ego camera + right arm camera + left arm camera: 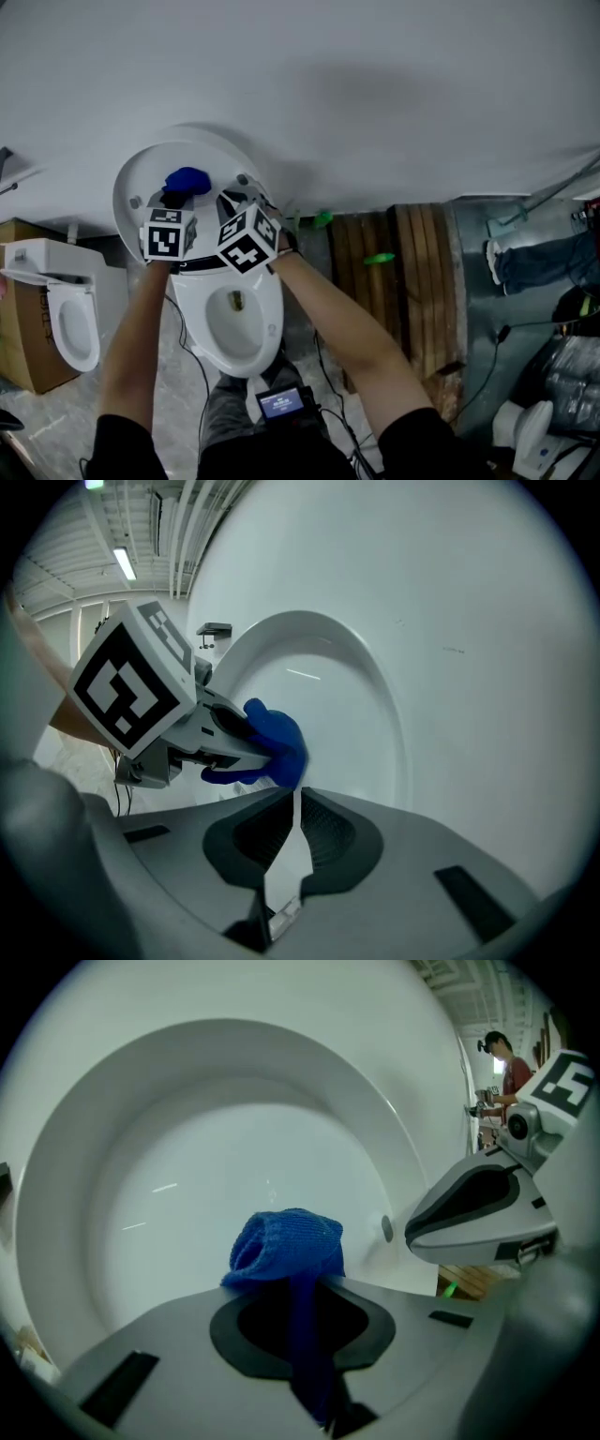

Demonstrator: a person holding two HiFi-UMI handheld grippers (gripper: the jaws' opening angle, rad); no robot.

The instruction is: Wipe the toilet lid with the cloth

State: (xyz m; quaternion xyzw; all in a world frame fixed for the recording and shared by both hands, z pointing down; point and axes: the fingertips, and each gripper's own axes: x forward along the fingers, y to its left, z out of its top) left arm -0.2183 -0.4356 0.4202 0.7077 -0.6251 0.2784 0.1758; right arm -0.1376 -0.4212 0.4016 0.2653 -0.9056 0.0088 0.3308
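A small device with a lit screen (285, 403) sits nearest the head camera, between the person's two forearms. They reach over the toilet bowl (234, 323) to the raised toilet lid (141, 178).

Only the left gripper view shows the grasp. The left gripper (302, 1283) is clenched on the blue cloth (286, 1246), one strip running back between its jaws and the rest bunched at the tips before the lid's inner face. Whether the cloth presses on the lid cannot be told.

Only the right gripper view shows the right gripper (292, 808) closed to a thin slit, with nothing in it. The cloth lies just beyond and left of its tips.
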